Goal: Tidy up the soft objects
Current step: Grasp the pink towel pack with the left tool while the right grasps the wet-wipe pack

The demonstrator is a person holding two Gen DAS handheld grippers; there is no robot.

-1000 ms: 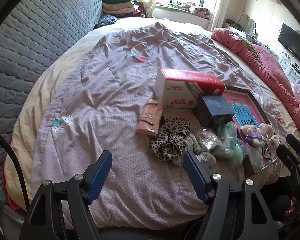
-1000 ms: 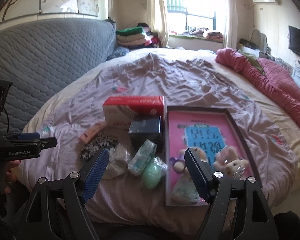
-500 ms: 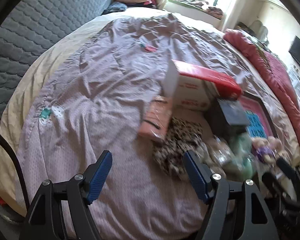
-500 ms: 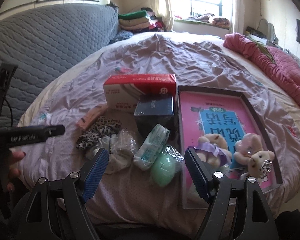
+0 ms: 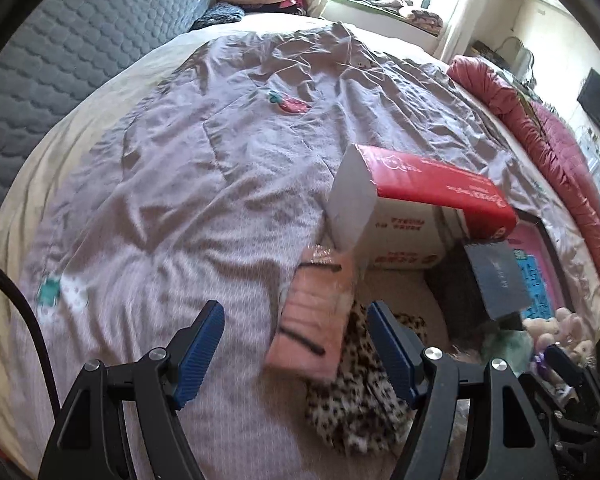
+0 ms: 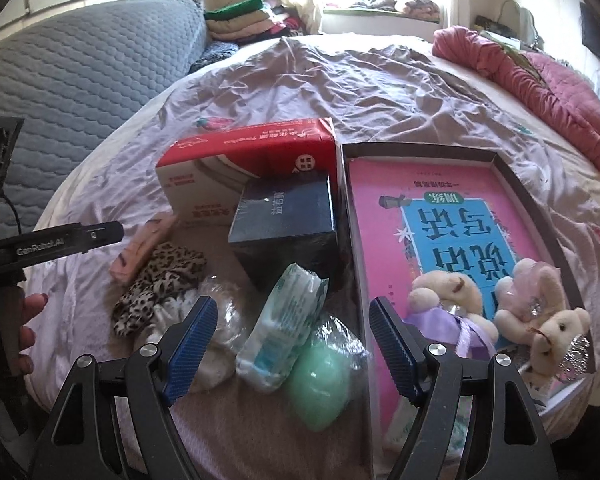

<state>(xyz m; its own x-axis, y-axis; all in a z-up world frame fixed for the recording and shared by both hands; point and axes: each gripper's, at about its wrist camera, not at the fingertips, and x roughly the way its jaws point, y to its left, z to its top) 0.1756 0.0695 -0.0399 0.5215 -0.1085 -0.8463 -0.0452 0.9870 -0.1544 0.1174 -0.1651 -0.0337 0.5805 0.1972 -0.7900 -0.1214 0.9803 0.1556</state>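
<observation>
on the lilac bedspread [image 5: 172, 184] the soft things lie bunched in front of a red and white carton [image 6: 236, 172] and a dark box [image 6: 284, 220]: a leopard-print cloth [image 6: 160, 280], a pink packet [image 5: 312, 320] touching it, a pale tissue pack [image 6: 284, 324] and a green wrapped ball [image 6: 320, 380]. three small plush bears [image 6: 500, 308] sit inside the shallow tray [image 6: 420, 150] on a pink book [image 6: 384, 240]. both the left gripper [image 5: 296, 344] and right gripper [image 6: 292, 340] hover spread wide, holding nothing.
</observation>
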